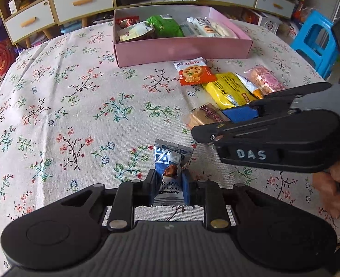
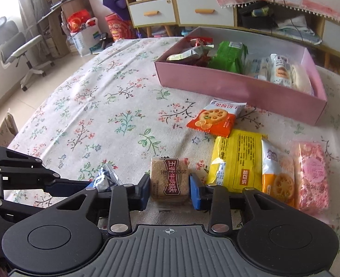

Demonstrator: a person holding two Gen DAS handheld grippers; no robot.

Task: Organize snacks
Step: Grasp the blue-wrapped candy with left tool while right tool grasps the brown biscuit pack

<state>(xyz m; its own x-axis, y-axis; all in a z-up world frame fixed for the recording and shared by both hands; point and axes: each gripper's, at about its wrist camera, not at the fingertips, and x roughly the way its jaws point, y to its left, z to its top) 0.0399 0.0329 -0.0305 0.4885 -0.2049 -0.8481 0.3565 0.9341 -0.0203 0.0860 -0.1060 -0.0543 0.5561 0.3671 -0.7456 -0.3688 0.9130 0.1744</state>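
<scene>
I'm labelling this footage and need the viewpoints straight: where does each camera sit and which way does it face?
Left wrist: sits on the left gripper, facing the pink box; shows its fingers clamping the chocolate packet, the right gripper, a hand.
Right wrist: sits on the right gripper, facing the pink box; shows its fingers around the brown snack, the left gripper.
Shared: tablecloth, box, loose snacks.

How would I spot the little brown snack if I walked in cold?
Find the pink box on the flowered tablecloth, then the row of packets in front of it. The brown snack lies leftmost in that row, beside the yellow packet, between the right claw's pads. It alone is square, brown and clear-wrapped with a dark red label.
</scene>
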